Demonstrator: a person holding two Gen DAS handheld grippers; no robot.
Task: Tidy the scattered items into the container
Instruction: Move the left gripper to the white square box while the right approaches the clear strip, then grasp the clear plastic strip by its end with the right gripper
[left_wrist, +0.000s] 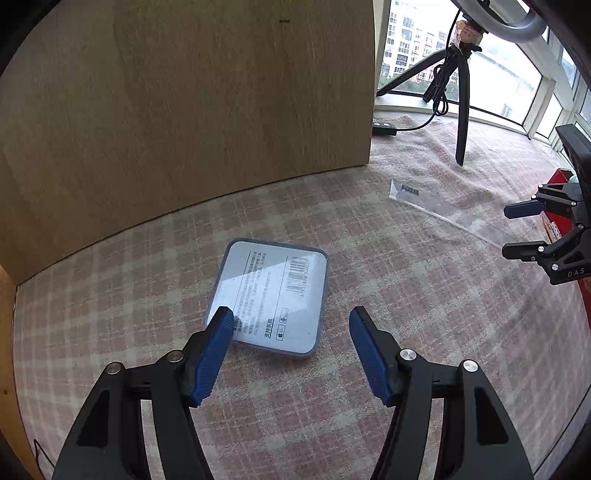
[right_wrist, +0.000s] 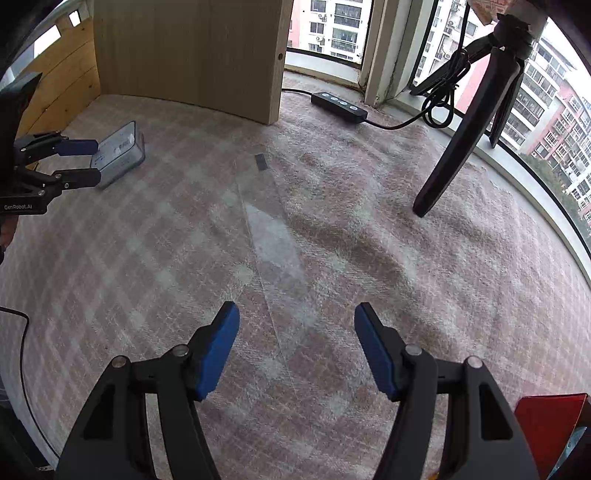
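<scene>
A flat clear case with a white barcode label (left_wrist: 271, 297) lies on the checked cloth just ahead of my left gripper (left_wrist: 291, 319), which is open and empty with its left fingertip over the case's near corner. The case also shows in the right wrist view (right_wrist: 120, 153). A clear plastic ruler (right_wrist: 275, 251) lies on the cloth ahead of my right gripper (right_wrist: 297, 314), which is open and empty; the ruler also shows in the left wrist view (left_wrist: 439, 208). A red box (right_wrist: 546, 424) sits at the right.
A wooden panel (left_wrist: 184, 103) stands behind the case. A black tripod (right_wrist: 465, 122) stands on the cloth by the window, with a black cable remote (right_wrist: 340, 105) near the sill. The right gripper shows in the left wrist view (left_wrist: 517, 230).
</scene>
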